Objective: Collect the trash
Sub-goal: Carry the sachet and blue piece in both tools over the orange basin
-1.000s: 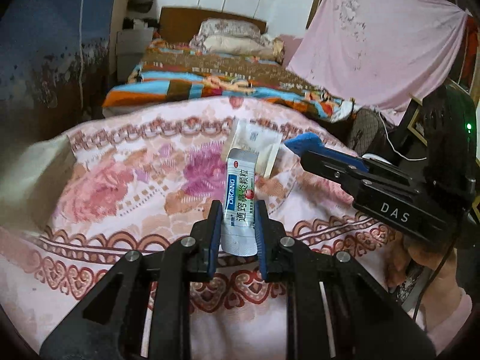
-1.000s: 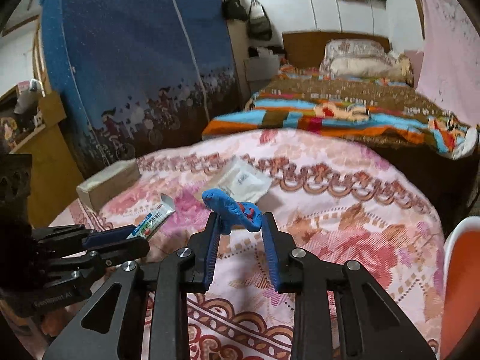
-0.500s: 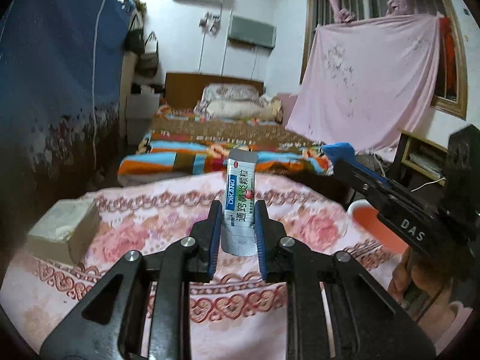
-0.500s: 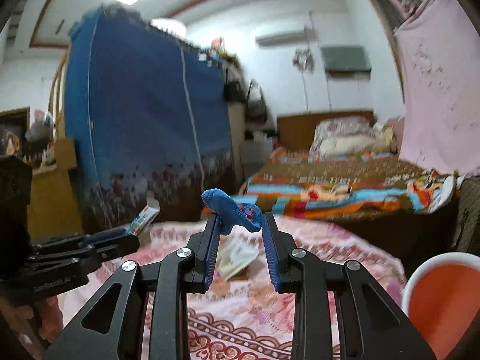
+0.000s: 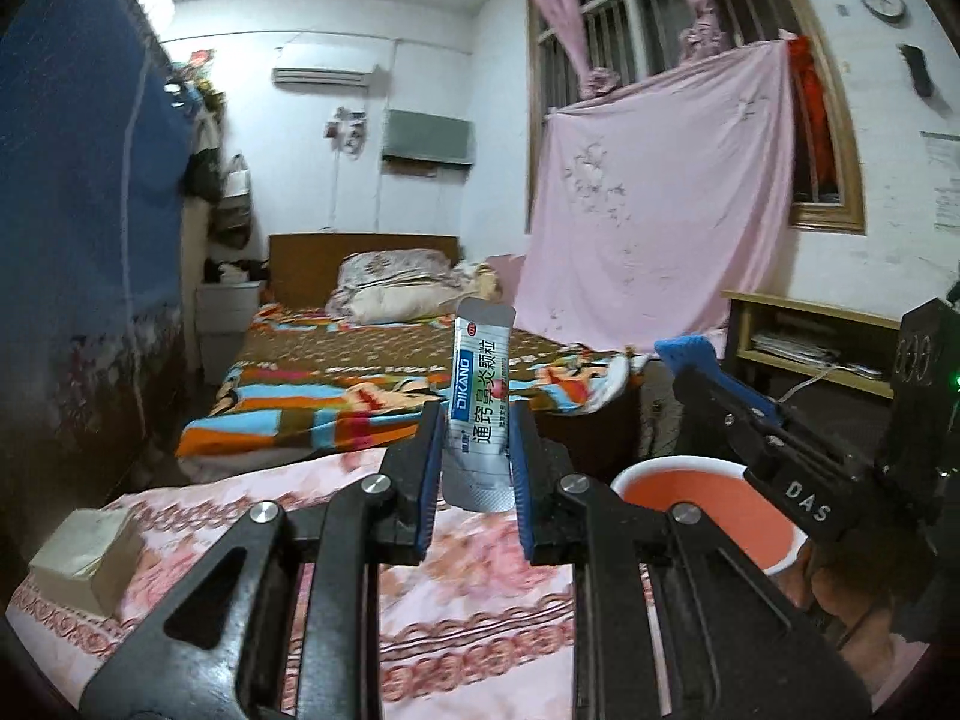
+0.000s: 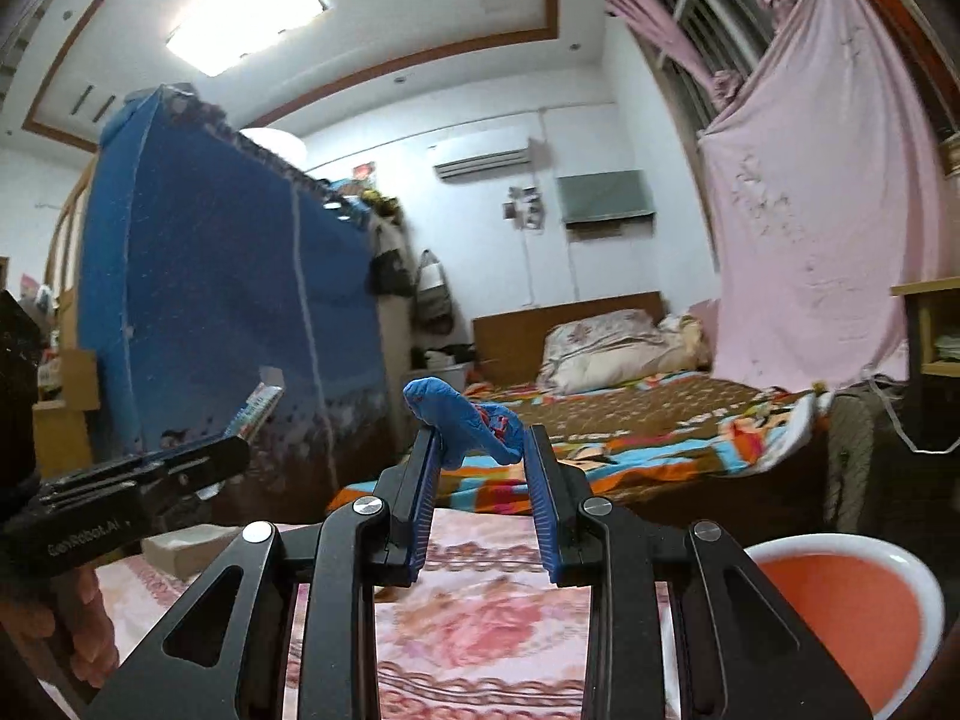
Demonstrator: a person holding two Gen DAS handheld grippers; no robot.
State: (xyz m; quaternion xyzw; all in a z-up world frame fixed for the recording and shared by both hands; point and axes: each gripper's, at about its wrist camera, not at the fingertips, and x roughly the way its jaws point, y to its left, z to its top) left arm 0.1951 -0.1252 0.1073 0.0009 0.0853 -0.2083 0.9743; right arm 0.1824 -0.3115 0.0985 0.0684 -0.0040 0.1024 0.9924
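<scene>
Bedroom: floral-cloth counter (image 5: 480,600) in front, bed (image 5: 360,372) behind it.
Left fingers: left gripper (image 5: 474,480) clamped on a silver sachet (image 5: 483,414), upright, printed face toward its own camera, raised above the counter.
Right fingers: right gripper (image 6: 483,480) clamped on a crumpled blue wrapper (image 6: 462,423), also raised above the counter.
Left view only: beige box (image 5: 84,558) at the counter's left edge; the sachet's print.
Right view only: ceiling light (image 6: 246,15); the sachet edge-on, lettering unreadable.
Orange bin (image 6: 840,606): just right of the counter, cut off by the frame; in the left view partly hidden behind the right gripper.
Wrapper: markings too small to read.
</scene>
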